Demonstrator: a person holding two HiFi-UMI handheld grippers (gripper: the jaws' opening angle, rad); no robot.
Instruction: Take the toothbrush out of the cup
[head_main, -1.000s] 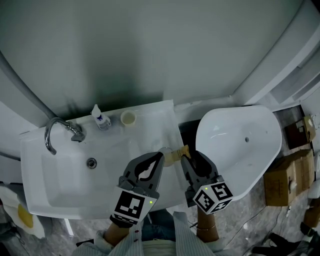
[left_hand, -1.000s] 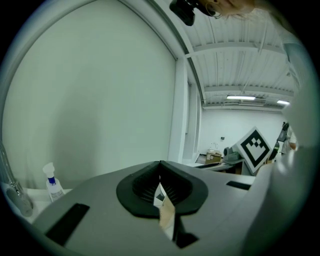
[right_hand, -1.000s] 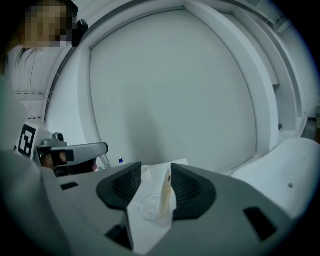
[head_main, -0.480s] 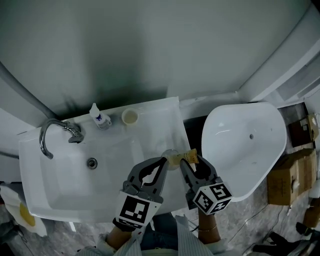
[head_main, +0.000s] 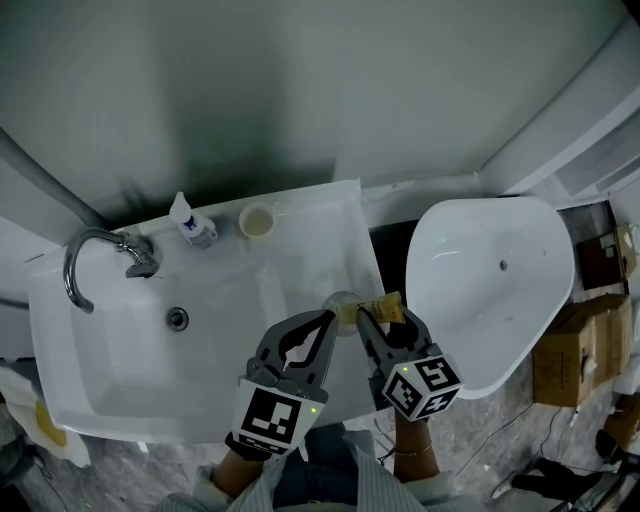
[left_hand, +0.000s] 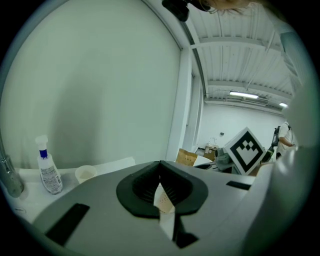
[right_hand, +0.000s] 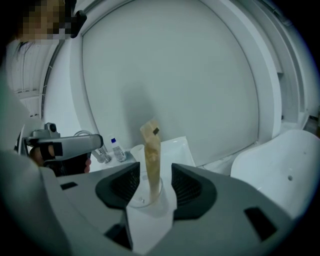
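The right gripper (right_hand: 154, 173), its jaws just opened wide, straddles the clear cup (right_hand: 144, 198) on the sink rim (head_main: 340, 235), probably to steady it, with the toothbrush (right_hand: 151, 150) standing inside; the left gripper (left_hand: 160, 165) beside it is clenched, empty.

Looks like a bathroom. White washbasin (head_main: 120, 360) with a curved chrome tap (head_main: 85, 262) at its left back corner and a drain (head_main: 177, 319) in the bowl. Small blue-capped bottle (head_main: 188, 222) and small pale cup (head_main: 257, 221) along the basin's back edge. White oval sanitary fixture (head_main: 490, 290) just off the right edge. Smooth curved white wall panels behind. Seems set inside a bigger hall, though: ribbed ceiling (left_hand: 240, 65) with a strip light (left_hand: 247, 95) beyond the panels, and cardboard boxes (head_main: 575, 365) on the floor.
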